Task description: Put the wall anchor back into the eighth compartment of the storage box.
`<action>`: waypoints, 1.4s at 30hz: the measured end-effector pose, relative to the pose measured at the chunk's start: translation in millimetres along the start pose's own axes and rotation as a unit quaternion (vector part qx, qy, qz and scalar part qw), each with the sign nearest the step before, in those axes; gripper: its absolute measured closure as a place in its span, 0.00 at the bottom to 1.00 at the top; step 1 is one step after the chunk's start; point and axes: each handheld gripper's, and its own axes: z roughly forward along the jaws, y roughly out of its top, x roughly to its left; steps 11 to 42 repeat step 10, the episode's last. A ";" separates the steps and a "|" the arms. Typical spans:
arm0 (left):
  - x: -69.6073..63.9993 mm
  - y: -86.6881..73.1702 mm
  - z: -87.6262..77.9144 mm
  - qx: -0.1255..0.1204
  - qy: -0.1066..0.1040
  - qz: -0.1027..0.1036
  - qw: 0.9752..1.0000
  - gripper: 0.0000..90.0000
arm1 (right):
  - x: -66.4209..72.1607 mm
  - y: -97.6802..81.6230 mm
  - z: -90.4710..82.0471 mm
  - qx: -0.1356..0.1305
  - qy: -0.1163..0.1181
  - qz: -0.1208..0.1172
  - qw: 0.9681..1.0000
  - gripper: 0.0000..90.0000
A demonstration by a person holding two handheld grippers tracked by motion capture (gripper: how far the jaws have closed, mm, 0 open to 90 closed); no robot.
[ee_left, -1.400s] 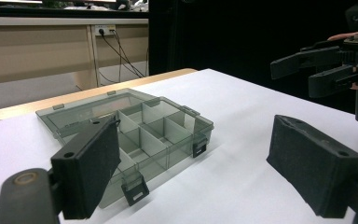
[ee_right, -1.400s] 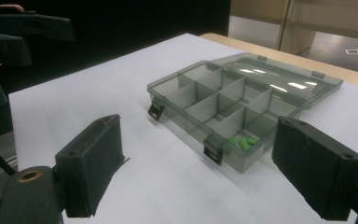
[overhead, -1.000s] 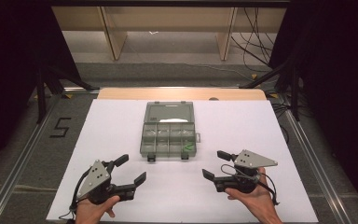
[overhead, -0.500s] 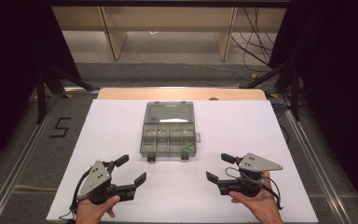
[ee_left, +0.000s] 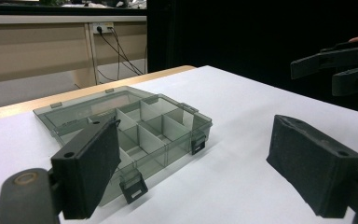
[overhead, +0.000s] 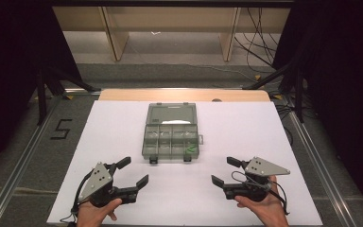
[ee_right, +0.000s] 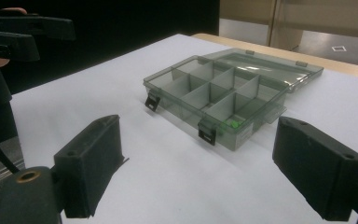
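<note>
white matte table (overhead: 264,137) | smoky translucent plastic compartment box (overhead: 171,136), lid open

Left gripper (overhead: 133,171) and right gripper (overhead: 225,171), jaws spread wide

Bare desk (overhead: 264,137) lies open on both sides of the divided box (overhead: 171,132) (lid folded back), the sole obstacle at centre.

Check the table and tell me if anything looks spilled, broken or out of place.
Nothing stands out. The box sits square on the white table, lid open flat behind it, latches hanging loose at the front. A small green bit lies in one front corner compartment. Both tongs are open, clear of the box.
</note>
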 end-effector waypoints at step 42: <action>0.1 0.1 0.3 0.000 0.000 0.001 1.000 0.18 | -0.7 -0.4 0.4 -0.001 0.000 -0.001 1.000 0.19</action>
